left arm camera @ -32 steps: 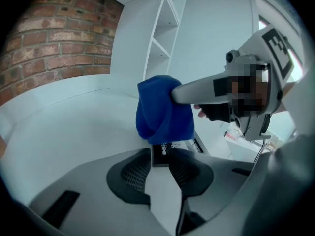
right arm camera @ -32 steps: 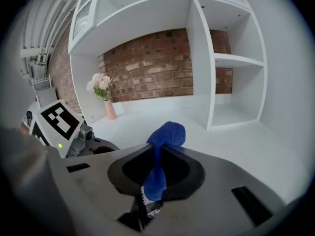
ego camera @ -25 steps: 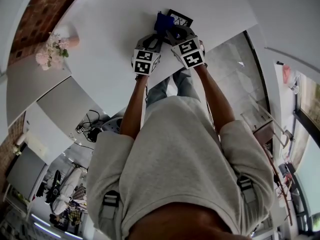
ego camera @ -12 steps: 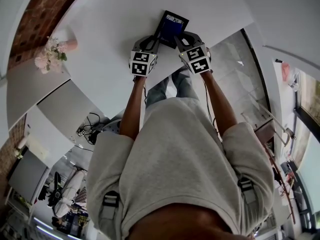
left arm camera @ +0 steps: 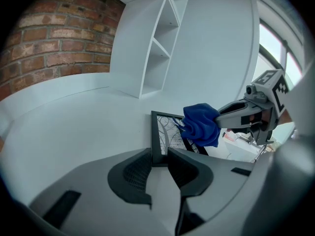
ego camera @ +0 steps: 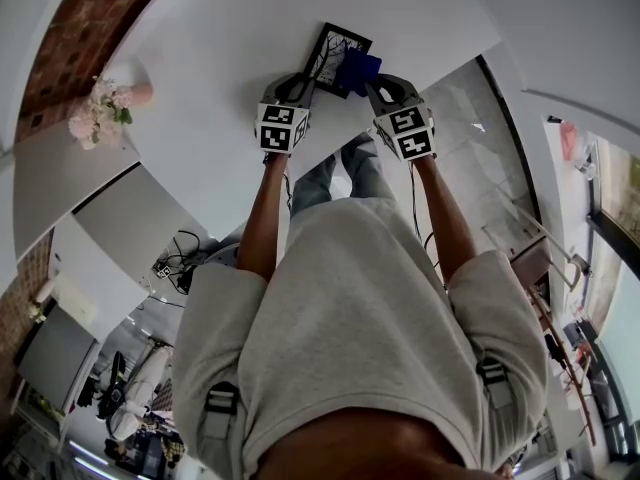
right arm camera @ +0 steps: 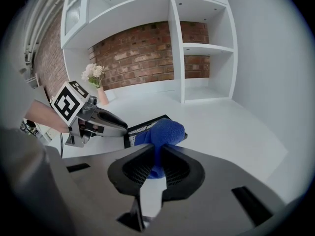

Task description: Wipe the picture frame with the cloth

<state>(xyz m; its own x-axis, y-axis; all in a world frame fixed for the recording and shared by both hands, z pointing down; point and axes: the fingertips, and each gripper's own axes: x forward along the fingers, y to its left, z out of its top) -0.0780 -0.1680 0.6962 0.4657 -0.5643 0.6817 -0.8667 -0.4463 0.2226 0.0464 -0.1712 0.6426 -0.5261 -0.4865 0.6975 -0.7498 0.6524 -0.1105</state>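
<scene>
A black picture frame (ego camera: 333,53) with a branch drawing lies on the white table (ego camera: 220,48). My left gripper (ego camera: 308,83) is shut on the frame's near edge; in the left gripper view the frame (left arm camera: 167,134) runs out from between the jaws of that gripper (left arm camera: 160,157). My right gripper (ego camera: 368,80) is shut on a bunched blue cloth (ego camera: 357,68), which rests on the right part of the frame. The right gripper view has the cloth (right arm camera: 162,134) between the right gripper's (right arm camera: 157,154) jaws, over the frame (right arm camera: 140,128), with the left gripper (right arm camera: 98,119) to its left.
A vase of pale flowers (ego camera: 103,103) stands at the table's left. White shelving (right arm camera: 197,43) and a brick wall (right arm camera: 142,48) lie beyond the table. The table's near edge (ego camera: 440,73) runs just behind the right gripper, with floor below.
The right gripper has carried the cloth to the right across the frame, uncovering the drawing. The left gripper and the frame have stayed put.
</scene>
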